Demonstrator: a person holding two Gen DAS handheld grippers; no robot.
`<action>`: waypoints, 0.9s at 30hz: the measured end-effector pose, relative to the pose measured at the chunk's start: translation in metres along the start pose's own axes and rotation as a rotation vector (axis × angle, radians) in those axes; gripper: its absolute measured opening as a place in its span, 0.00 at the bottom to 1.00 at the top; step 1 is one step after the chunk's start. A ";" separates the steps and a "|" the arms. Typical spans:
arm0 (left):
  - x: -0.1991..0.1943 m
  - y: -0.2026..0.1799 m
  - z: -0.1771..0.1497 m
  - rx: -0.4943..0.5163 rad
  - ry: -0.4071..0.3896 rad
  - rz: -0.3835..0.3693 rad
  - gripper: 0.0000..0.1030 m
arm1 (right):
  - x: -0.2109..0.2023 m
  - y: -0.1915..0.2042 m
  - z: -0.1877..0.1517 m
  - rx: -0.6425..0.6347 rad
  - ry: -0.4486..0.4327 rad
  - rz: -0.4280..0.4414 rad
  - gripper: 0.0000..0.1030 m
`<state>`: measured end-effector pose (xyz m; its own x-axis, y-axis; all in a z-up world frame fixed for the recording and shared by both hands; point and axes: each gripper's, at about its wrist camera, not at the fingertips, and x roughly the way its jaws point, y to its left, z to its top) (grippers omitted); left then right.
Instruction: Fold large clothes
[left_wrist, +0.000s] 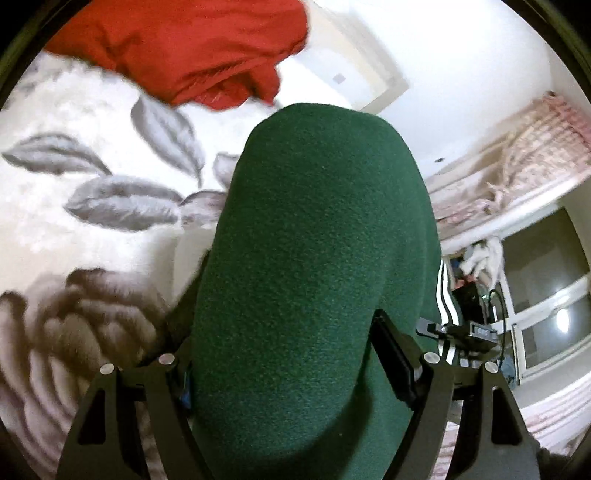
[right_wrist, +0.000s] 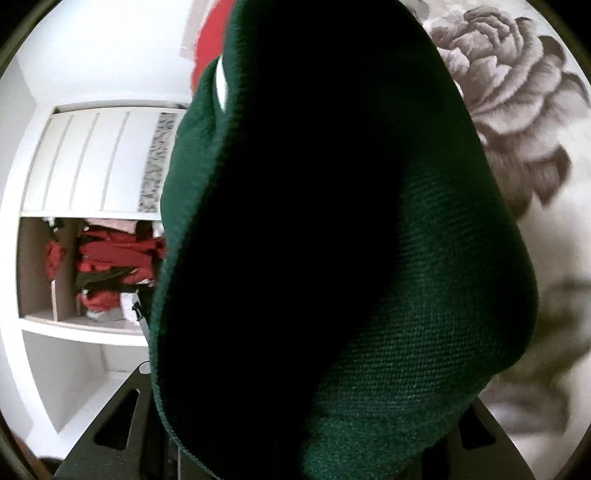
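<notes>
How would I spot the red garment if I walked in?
Look for the white blanket printed with big grey flowers and leaves. At its far edge lies the red garment, crumpled. It is plain bright red, unlike the dark green garment draped between the left gripper's fingers.

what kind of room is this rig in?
Most likely a bedroom: a plush floral blanket like a bedspread, a white built-in closet stuffed with red clothes, and a curtained window.

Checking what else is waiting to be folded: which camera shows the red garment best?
The left wrist view: the red garment lies crumpled on the floral blanket, beyond the green garment. The right wrist view shows only a red sliver behind the green fabric.
</notes>
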<state>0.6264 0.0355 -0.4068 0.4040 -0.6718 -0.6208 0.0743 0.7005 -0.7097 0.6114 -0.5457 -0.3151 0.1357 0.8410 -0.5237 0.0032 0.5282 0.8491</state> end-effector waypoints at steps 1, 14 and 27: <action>0.011 0.012 0.001 -0.016 0.015 0.016 0.75 | 0.011 -0.015 0.014 0.018 0.017 -0.025 0.38; 0.036 0.052 0.001 -0.034 0.057 0.101 0.85 | 0.040 -0.076 0.047 0.109 0.034 -0.094 0.47; -0.038 -0.073 -0.049 0.312 -0.125 0.631 1.00 | -0.024 0.079 -0.087 -0.201 -0.232 -0.946 0.83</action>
<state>0.5609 -0.0017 -0.3480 0.5561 -0.0966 -0.8255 0.0418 0.9952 -0.0882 0.5218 -0.5141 -0.2418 0.3542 0.0310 -0.9347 0.0452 0.9977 0.0502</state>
